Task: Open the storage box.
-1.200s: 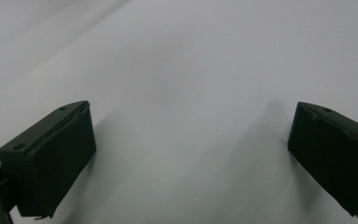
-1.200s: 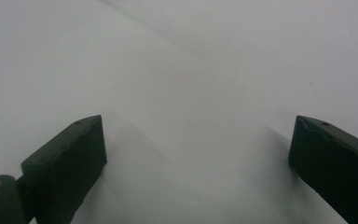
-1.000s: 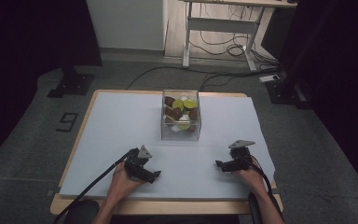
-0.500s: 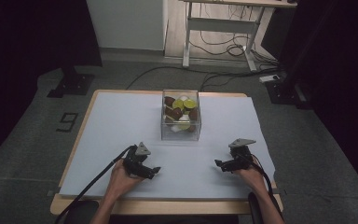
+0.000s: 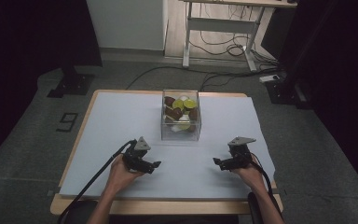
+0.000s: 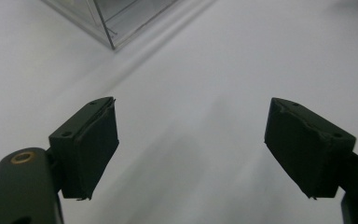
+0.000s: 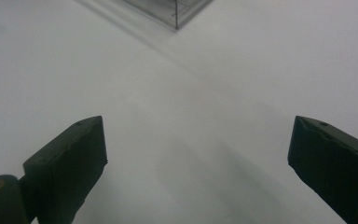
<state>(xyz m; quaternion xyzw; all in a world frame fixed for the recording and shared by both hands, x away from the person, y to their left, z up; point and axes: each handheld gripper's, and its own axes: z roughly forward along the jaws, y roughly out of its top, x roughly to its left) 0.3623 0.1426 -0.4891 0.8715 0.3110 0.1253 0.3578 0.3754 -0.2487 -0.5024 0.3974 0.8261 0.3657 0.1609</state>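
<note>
- A clear box (image 5: 181, 116) stands on the white sheet (image 5: 121, 116) of the table (image 5: 86, 116), toward the far edge and about midway across; it is the landmark for the rest.
- Inside the box lie small pieces (image 5: 179, 112): brown, yellow-green and white ones, piled together. What they are is too small to tell.
- The left gripper (image 5: 154, 164) sits on the near side of the box and to its left, well apart from it, held in the person's left hand (image 5: 121, 172) low over the sheet.
- Its jaws point toward the middle of the table. They stand spread with only bare sheet between them, and they have just been closing a little.
- In the left gripper view a near corner of the box (image 6: 109, 23) shows at the top left, ahead of the jaws and clear of them.
- The right gripper (image 5: 216, 162) lies on the near side of the box and to its right, well apart from it, in the right hand (image 5: 249, 170).
- Its jaws are spread wide, nothing between them but sheet.
- In the right gripper view a box corner (image 7: 176, 14) shows at the top, well ahead of the jaws.
- A black cable (image 5: 93, 177) trails from the left gripper back over the near table edge.
</note>
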